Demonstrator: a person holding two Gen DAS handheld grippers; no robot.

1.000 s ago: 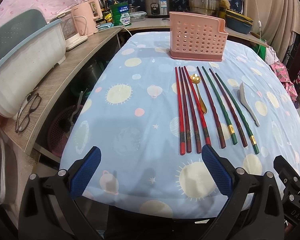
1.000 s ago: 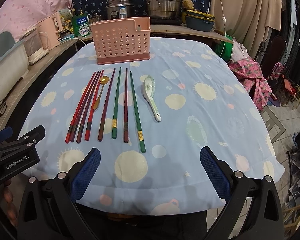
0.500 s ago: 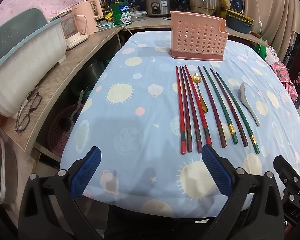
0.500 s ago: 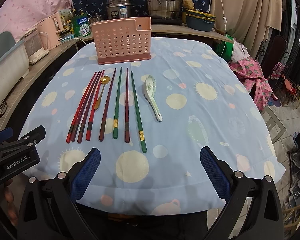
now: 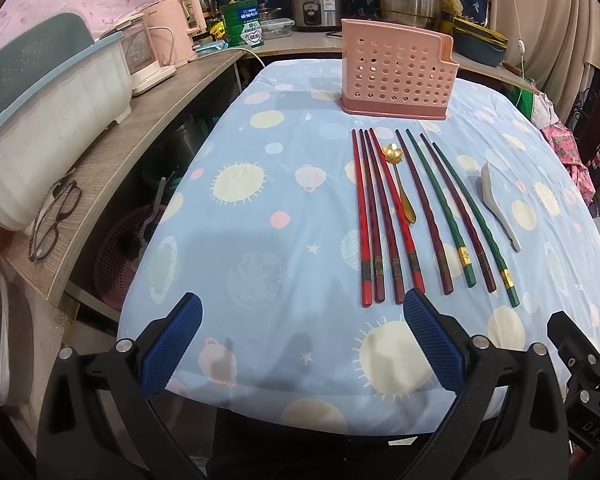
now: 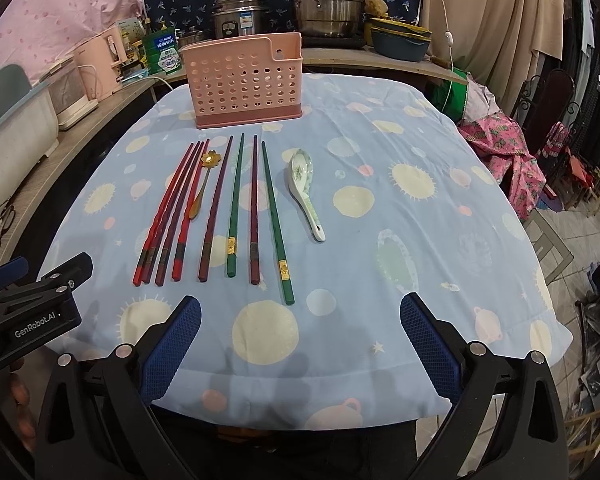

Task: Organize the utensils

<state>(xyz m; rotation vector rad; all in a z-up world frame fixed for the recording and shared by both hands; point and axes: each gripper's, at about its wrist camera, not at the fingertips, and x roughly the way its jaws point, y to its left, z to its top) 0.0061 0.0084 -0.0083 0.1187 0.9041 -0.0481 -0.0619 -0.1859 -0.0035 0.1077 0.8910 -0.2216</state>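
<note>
A table draped in a pale blue cloth printed with suns and planets [image 6: 400, 240] fills both views; at its far end stands an upright pink perforated plastic utensil holder [image 6: 244, 80], seemingly empty and probably where everything is meant to go; in front of it lie eight long lacquered chopsticks, red, maroon and green [image 6: 236, 208], side by side with tips toward the holder, likely laid out for easy picking; a white ceramic soup spoon [image 6: 305, 188] rests just right of them; a small gold flower-bowled spoon [image 6: 204, 184] lies among the red ones; the left gripper [image 5: 300, 344] and right gripper [image 6: 300, 344] hover at the near edge, jaws spread wide, holding nothing.
</note>
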